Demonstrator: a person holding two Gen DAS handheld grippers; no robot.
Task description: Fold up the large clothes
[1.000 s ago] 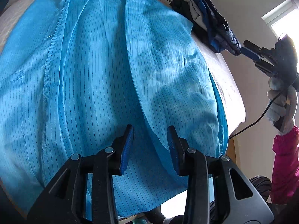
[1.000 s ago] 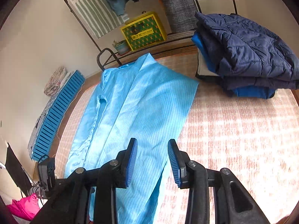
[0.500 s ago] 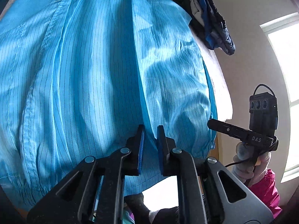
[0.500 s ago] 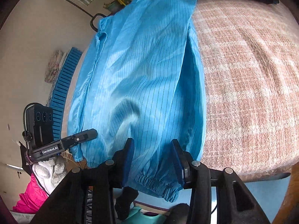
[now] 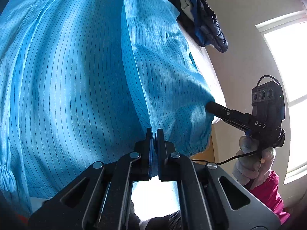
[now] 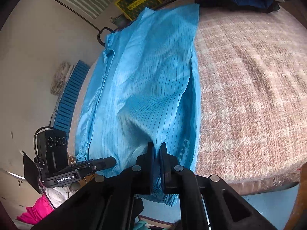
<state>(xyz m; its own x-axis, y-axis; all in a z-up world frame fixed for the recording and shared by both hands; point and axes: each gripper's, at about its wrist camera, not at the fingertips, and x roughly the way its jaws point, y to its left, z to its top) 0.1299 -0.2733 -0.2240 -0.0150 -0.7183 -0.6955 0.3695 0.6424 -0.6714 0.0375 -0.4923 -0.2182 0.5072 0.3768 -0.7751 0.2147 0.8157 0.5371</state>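
A large light-blue pinstriped garment lies spread on a bed, its elastic cuffs hanging over the near edge. It also shows in the right wrist view. My left gripper is shut on a fold of the garment near its lower hem. My right gripper is shut on the fabric near the right cuff end. In the left wrist view the right gripper presses into the cloth from the right. In the right wrist view the left gripper touches the cloth at the left.
The bed has a pinkish-brown checked blanket. Dark blue folded jackets lie at the far end. A yellow box and a metal rack stand behind the bed. A blue slatted panel leans at the left wall. A window is at the right.
Both grippers came down to the garment's near end and closed on the fabric; one second ago both were open above it.
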